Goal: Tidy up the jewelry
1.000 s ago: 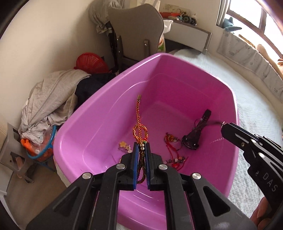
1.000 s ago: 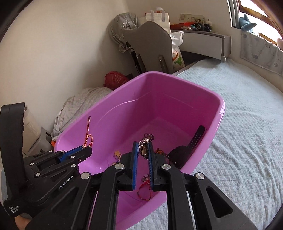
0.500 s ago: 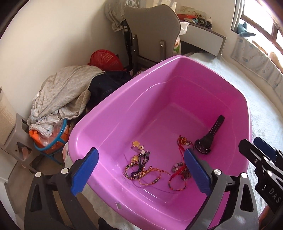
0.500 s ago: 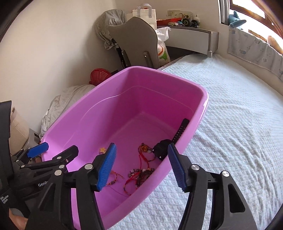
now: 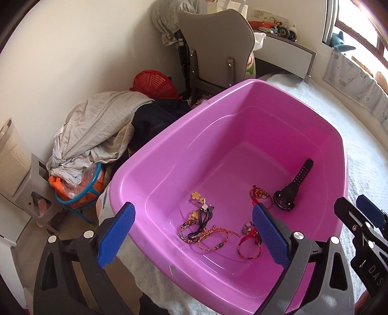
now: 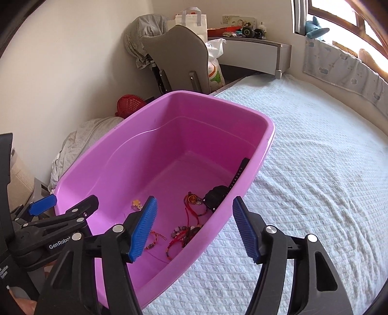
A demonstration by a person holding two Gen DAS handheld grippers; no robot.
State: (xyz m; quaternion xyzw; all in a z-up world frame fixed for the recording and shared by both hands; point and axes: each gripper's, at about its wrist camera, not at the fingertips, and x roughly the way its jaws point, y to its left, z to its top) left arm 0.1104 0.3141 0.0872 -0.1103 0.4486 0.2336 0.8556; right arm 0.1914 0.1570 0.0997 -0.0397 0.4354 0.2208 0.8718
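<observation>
Daylight from window (image 6: 339, 21) at upper right, blown out there. Room evenly bright, shadows soft. Tub (image 5: 242, 135) shows mild sheen on its floor. Strong fisheye: black vignette in corners, walls and bed (image 6: 327, 145) curve at edges. Both views sharp, no motion blur.

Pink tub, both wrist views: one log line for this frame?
left gripper: open, empty | right gripper: open, empty | pink tub: holds bracelets, black watch | tub on bed
</observation>
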